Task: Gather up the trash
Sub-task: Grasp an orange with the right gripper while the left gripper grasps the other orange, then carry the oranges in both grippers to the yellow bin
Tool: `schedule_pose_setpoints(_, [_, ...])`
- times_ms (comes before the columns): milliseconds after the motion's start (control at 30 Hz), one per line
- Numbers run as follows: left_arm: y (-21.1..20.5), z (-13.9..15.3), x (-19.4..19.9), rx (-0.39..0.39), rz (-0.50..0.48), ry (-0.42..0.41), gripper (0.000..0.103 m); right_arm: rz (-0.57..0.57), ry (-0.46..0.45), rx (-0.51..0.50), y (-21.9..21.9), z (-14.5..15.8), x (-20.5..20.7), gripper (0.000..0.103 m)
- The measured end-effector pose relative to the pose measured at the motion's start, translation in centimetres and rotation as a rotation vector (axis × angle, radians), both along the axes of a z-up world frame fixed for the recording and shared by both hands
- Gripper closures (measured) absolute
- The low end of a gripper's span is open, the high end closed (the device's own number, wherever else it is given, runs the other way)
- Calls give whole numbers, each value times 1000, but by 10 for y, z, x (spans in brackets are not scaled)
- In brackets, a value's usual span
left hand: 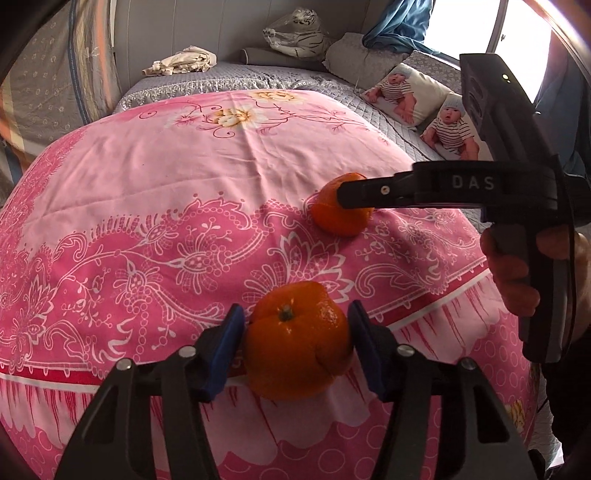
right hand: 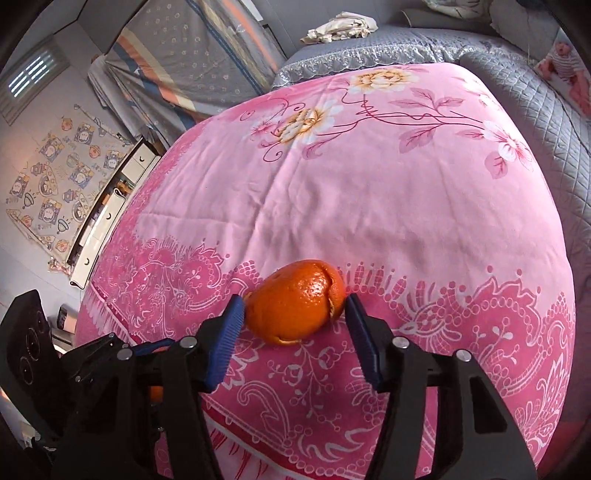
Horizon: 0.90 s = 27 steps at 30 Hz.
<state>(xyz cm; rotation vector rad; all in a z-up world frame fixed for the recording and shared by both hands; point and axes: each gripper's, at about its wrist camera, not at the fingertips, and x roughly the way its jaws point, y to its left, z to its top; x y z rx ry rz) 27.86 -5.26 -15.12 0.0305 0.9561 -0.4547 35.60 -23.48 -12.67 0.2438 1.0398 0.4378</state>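
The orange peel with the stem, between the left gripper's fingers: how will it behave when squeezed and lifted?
The peel looks hollow, with a visible split, so it probably dents or folds under pressure. Likely very light. Glossy skin may slip slightly on the ridged pads.

- pink floral quilt spread over the bed
- grey quilted bedspread underneath it
- plush white tiger up by the wall
- crumpled beige cloth near it
- cushions with a baby print
- blue curtain at the window
- cartoon wall hanging
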Motion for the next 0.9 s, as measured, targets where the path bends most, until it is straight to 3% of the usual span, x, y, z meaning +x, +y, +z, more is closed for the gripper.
schedule_pose_setpoints(233, [2,2,-2,1,10,-4,63,5,0,-24,7,-1,1,61])
schedule_pose_setpoints(467, [8,12,-9,-17,10,-12,65,-15,-24,2,0,11,-4,66])
schedule_pose_setpoints(700, [15,38,-26,-50,21,-68,65,-48,-79,51,-20,43,-24,67])
schedule_pose_setpoints(900, [19,68,-47,-86,70,-163,65,-107,-156,87,-45,70,-65,67])
